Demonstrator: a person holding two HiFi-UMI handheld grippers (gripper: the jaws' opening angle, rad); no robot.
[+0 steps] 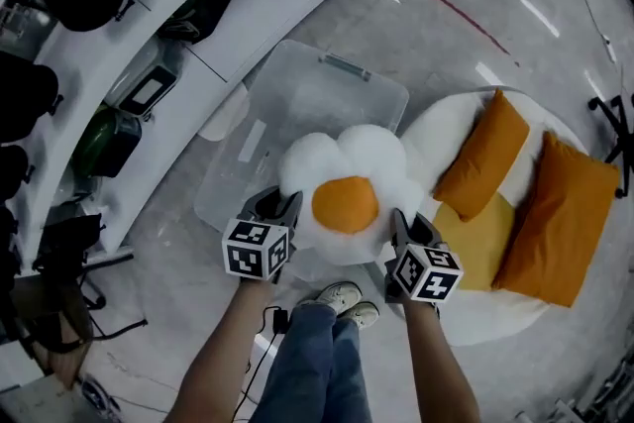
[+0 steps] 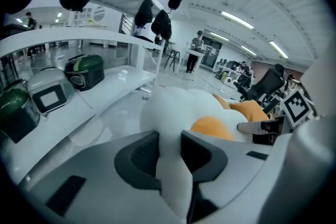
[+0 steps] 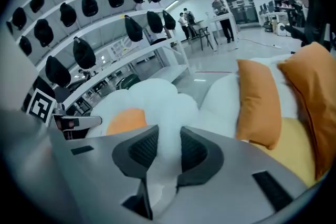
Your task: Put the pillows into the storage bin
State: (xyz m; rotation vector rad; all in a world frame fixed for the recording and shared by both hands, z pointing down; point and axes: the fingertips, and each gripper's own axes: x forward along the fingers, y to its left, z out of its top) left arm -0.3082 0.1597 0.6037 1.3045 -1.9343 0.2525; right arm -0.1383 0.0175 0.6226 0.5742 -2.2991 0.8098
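Note:
A white fried-egg pillow [image 1: 347, 183] with an orange yolk hangs in the air over the near edge of the clear storage bin [image 1: 327, 84]. My left gripper [image 1: 280, 213] is shut on its left rim, white fabric pinched between the pads [image 2: 169, 157]. On the pillow's right rim my right gripper [image 1: 404, 231] is shut too, with fabric squeezed between its pads [image 3: 169, 152]. Two orange pillows [image 1: 482, 157] [image 1: 560, 218] and a yellow one [image 1: 475, 248] lie on a round white cushion [image 1: 436, 134] to the right.
A curved white counter [image 1: 188, 5] with appliances runs along the left, black helmets [image 3: 84, 52] hanging on racks above it. The person's legs and shoes [image 1: 342, 297] stand just below the pillow. People stand far off by tables [image 2: 195, 50].

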